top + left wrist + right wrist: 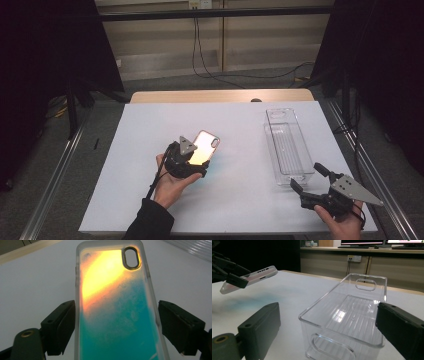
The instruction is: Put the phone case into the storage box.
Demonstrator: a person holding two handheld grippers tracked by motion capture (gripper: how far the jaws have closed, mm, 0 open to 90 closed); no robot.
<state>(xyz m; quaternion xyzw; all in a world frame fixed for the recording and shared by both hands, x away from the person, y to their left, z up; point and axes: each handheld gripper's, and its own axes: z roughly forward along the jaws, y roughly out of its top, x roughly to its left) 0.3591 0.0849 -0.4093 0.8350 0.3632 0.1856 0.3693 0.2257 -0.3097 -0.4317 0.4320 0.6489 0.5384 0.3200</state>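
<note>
- Grippers first, nearest me: my right gripper point(306, 178) sits low at the near right of the counter point(150, 200), jaws spread wide with nothing between them, aimed at the short near end of the clear bin point(288, 145).
- My left gripper point(192, 162) is further in, left of centre, with the phone case point(204, 147) between its jaws. In the left gripper view the phone case point(117, 312), orange fading to teal, runs up between the pads; the left pad looks to touch its edge, while a slim gap shows at the right, so I can't tell if the grip is firm.
- From the right gripper view the case point(249, 278) hangs tilted above the counter, so I judge it lifted and the carry under way.
- Next, I reckon: swing left across to the empty bin point(352, 315), level out over its opening, then release.
</note>
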